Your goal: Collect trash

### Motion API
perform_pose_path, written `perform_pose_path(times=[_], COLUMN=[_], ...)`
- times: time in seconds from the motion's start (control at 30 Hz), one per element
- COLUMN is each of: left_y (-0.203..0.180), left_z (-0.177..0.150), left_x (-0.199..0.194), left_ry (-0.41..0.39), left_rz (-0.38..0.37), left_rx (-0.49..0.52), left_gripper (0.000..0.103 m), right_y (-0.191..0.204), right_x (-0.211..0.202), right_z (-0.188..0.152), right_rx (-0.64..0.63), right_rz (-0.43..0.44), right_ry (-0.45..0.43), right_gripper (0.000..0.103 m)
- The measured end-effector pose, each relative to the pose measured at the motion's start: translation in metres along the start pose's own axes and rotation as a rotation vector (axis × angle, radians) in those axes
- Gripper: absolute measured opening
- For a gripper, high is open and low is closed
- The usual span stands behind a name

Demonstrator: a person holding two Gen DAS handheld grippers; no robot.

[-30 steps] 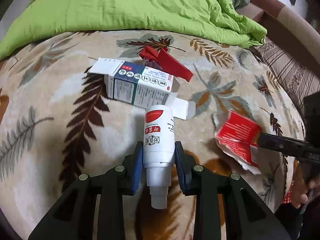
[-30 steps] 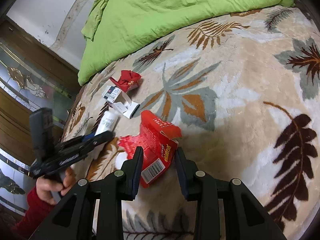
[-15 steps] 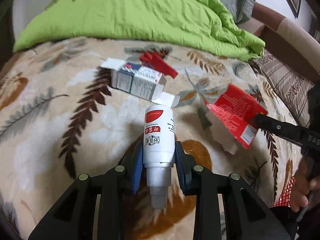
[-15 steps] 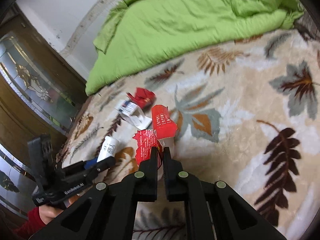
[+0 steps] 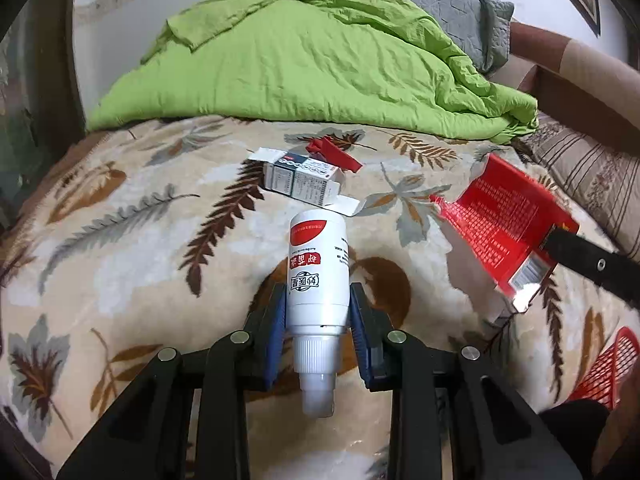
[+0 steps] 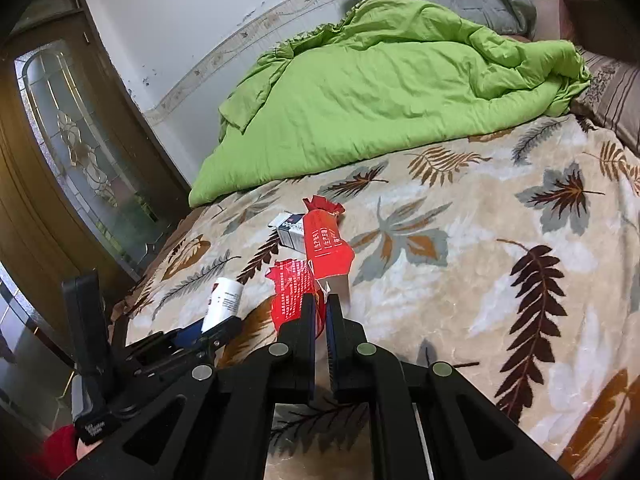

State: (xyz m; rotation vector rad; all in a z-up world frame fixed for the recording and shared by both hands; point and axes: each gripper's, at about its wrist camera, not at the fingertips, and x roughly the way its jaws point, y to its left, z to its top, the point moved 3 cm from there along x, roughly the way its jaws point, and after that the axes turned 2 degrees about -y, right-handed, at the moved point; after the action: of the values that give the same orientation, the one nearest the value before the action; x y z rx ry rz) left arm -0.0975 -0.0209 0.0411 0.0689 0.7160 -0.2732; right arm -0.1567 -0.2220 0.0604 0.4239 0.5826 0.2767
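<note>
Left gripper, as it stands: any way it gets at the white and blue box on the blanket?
Probably not yet. The left gripper is shut on the white bottle, so its jaws are full. The white and blue box lies ahead in the open, with nothing across the path.

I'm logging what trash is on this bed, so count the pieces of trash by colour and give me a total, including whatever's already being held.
White: 1, the white bottle held in the left hand-held gripper.
Red: 2, the torn red box in the right hand-held gripper, and the crumpled red wrapper on the blanket.
White and blue: 1, the open carton.
Total: 4
</note>
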Motion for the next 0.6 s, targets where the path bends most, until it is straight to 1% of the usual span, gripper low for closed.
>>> perform_pose_path(times=[0.17,0.3,0.6], left_y=[-0.008,-0.006,0.000], left_z=[-0.001,0.000,0.002], left_x=[-0.009,-0.013,-0.011], left_ry=[-0.062,-0.087,-0.092], left_rz=[0.071,0.103,0.123], left_rx=[0.065,0.070,0.056], left_gripper=[0.029,0.029,0.029], right_y=[0.000,0.000,0.000], right_x=[0.001,0.000,-0.001], right_z=[-0.001,-0.002,-0.003], right_rx=[0.002,-0.004,-0.007], right_rz=[-0.010,-0.014,-0.014], right_ry=[-0.002,-0.005,-0.001], right_gripper=[0.006,0.006,0.006])
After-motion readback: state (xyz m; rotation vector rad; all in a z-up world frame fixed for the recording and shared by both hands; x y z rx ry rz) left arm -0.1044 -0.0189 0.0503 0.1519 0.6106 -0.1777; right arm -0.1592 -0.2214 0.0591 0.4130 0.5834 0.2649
